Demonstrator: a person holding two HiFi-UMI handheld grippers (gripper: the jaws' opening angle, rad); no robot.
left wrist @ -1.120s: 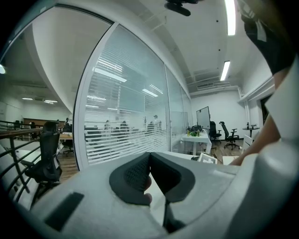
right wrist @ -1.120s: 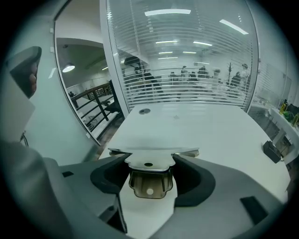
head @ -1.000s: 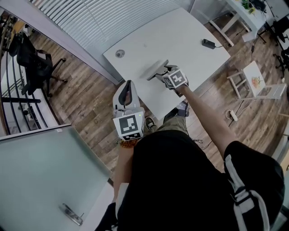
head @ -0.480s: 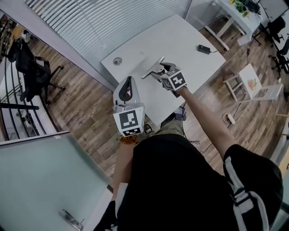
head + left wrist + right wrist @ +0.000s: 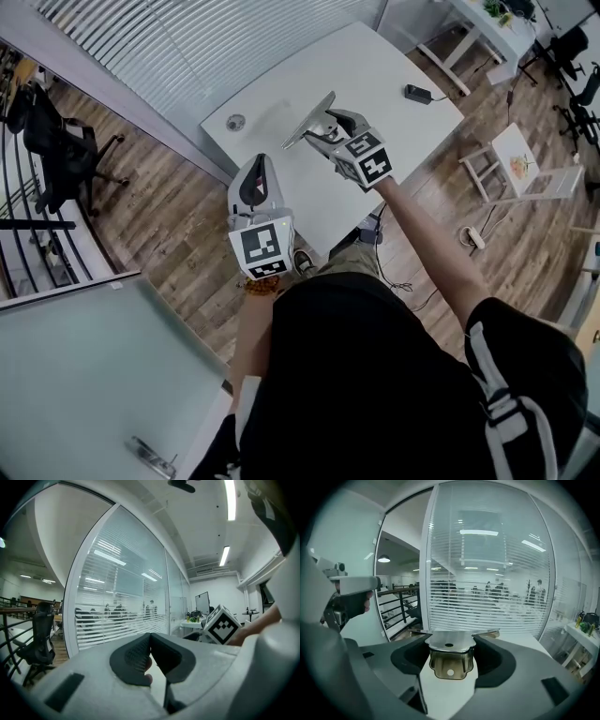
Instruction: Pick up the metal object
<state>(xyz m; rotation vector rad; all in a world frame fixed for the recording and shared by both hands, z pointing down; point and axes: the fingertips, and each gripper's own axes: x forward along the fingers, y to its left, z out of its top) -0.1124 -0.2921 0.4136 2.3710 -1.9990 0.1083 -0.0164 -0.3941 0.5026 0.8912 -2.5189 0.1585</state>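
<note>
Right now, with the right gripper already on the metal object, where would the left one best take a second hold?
Probably its free end nearer the left gripper: the metal object is a flat strip jutting past the right gripper, which clamps its folded middle. Come from the left, jaws across the thin flat faces. The left gripper is shut; open it first.

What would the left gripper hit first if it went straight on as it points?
Most likely the glass partition with blinds; nothing nearer lies ahead of the left gripper, claw shut. The right gripper, holding the metal object, is off to the right. Depth is unclear.
</note>
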